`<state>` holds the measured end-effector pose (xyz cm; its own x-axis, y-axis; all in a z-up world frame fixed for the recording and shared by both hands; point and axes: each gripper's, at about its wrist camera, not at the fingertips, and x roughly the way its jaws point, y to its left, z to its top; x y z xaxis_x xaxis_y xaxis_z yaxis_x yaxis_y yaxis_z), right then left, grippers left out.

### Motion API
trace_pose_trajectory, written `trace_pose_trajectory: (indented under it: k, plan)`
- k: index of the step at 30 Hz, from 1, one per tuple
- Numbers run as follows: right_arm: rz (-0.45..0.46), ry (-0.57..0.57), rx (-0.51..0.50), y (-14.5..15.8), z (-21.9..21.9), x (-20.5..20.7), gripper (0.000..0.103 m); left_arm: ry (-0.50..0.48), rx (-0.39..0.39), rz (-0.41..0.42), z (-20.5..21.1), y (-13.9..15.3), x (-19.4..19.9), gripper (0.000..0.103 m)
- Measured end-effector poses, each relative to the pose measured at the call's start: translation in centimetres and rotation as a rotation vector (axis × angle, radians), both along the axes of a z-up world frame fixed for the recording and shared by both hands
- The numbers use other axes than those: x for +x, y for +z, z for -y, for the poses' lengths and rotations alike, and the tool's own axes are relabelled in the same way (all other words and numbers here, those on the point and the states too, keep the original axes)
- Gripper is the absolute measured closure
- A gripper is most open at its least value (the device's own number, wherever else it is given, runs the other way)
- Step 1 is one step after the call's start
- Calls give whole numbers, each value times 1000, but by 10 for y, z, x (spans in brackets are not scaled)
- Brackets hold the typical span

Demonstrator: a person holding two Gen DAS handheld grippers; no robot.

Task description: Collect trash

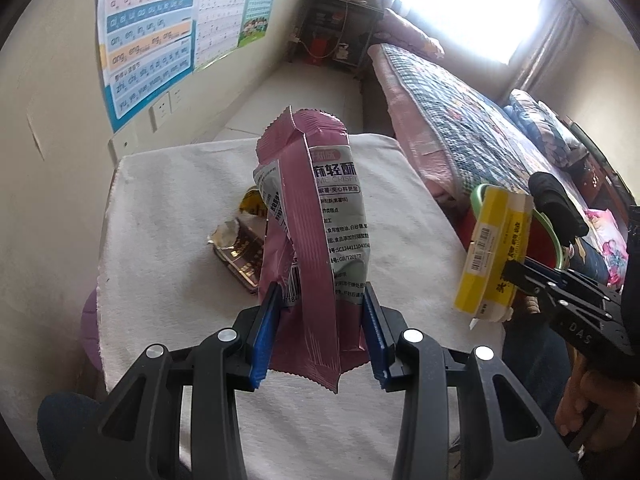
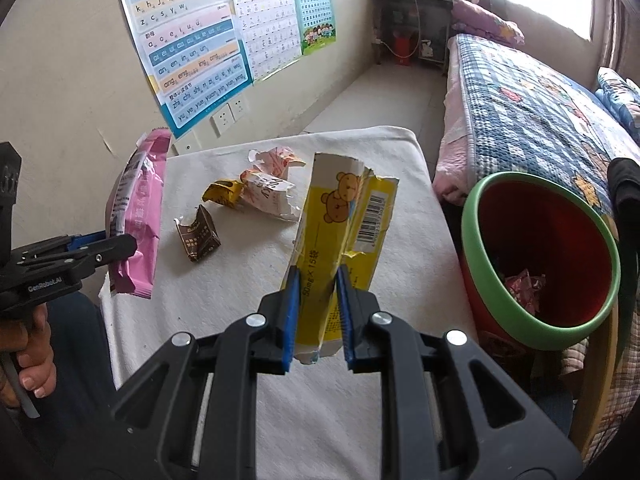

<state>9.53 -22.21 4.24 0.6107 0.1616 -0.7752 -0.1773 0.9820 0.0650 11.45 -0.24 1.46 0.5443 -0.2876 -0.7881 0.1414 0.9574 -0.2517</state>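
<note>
A small bedroom in daylight: a bright window [image 1: 472, 4] at the upper right floods the far end with glare beside a curtain [image 1: 552, 48]. A bed [image 2: 532, 108] with a checked quilt runs along the right. Learning posters [image 2: 188, 44] and wall sockets [image 2: 228, 116] line the cream wall [image 1: 52, 120] at upper left. A dark shelf unit [image 1: 332, 28] stands at the top centre, on a pale floor [image 2: 384, 96].

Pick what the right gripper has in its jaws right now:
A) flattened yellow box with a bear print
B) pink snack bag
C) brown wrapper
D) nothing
A: in the right wrist view the right gripper is clamped on the flattened yellow box, while the pink snack bag is in the left gripper and the brown wrapper lies on the table.
</note>
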Motion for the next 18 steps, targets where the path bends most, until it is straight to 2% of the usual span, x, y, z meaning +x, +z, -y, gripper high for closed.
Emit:
trace_pose_trajectory:
  k: [18]
  plan:
    - [76,-64,5,15,39,-15,84,-65,27,30,43,21,-11,66]
